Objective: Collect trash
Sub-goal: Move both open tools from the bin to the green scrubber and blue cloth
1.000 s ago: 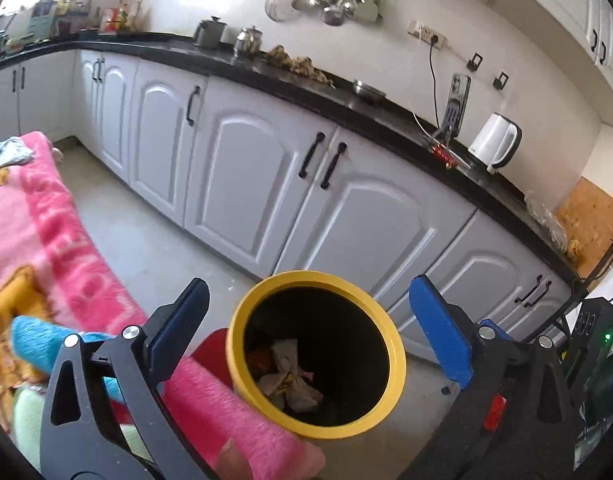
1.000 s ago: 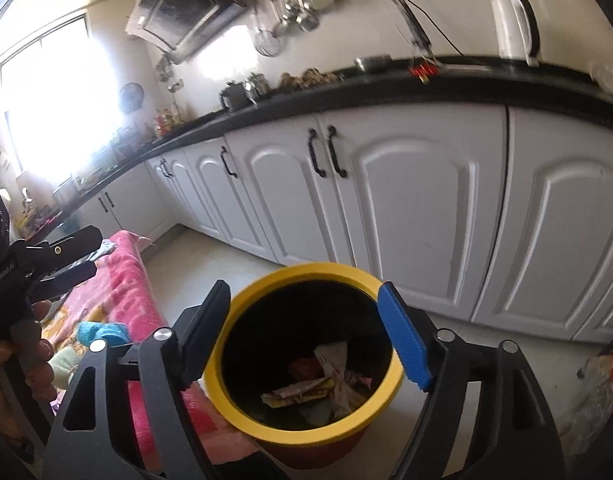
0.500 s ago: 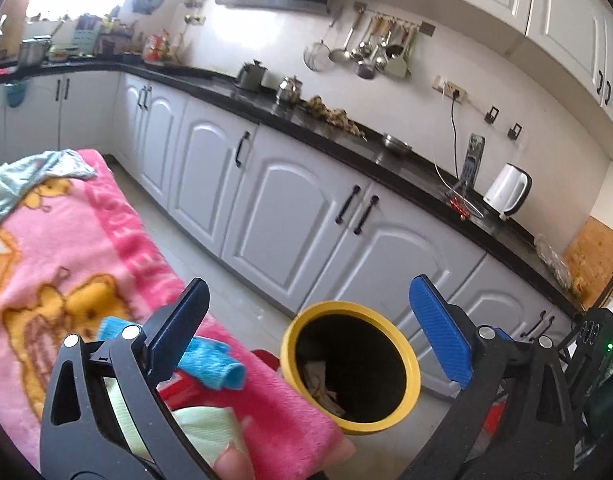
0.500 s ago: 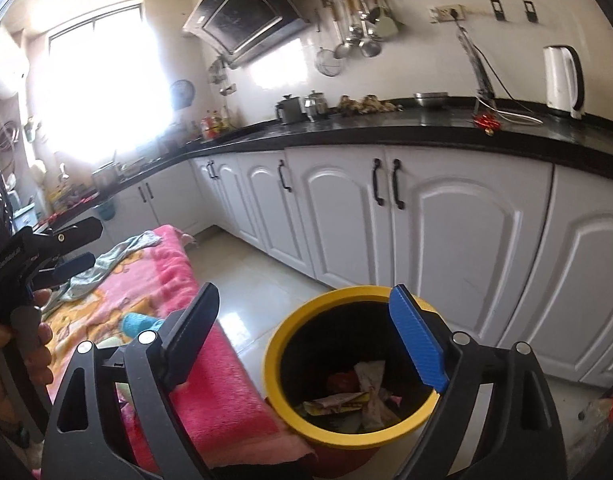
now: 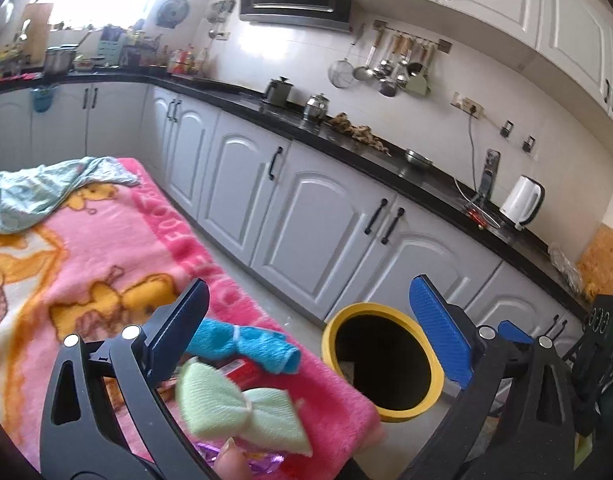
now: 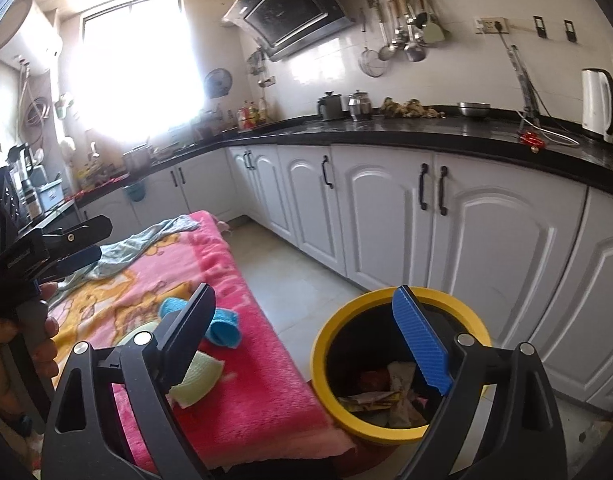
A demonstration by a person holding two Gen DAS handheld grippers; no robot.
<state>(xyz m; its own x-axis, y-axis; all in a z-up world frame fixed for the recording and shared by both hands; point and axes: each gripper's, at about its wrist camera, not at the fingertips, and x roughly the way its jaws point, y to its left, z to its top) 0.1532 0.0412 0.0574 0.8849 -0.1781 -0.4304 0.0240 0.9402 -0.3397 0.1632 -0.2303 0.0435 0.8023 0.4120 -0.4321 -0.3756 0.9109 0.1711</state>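
A black bin with a yellow rim [image 5: 386,414] [image 6: 322,360] stands on the floor beside a table under a pink blanket [image 5: 106,248] [image 6: 246,380]. Crumpled wrappers [image 6: 386,396] lie inside the bin. On the blanket's near end lie a blue cloth bow [image 5: 246,344] [image 6: 222,326], a pale green cloth bow [image 5: 242,408] [image 6: 196,380], a red packet [image 5: 238,370] and a purple wrapper [image 5: 262,460]. My left gripper [image 5: 306,300] [image 6: 100,238] hangs open above the blanket's edge with nothing in it. My right gripper [image 6: 304,292] is above the bin's left rim, its jaws opening with nothing between them.
White cabinets [image 6: 386,216] under a black counter [image 6: 426,136] run close behind the bin. A white kettle [image 5: 520,202] and a cable sit on the counter. A teal cloth [image 5: 34,192] lies at the blanket's far end. A person's hand [image 6: 10,352] holds the left gripper.
Both grippers have drawn back and up from the bin, which now looks smaller and farther. The blanket with the cloths has come into view. The right jaws have spread wider.
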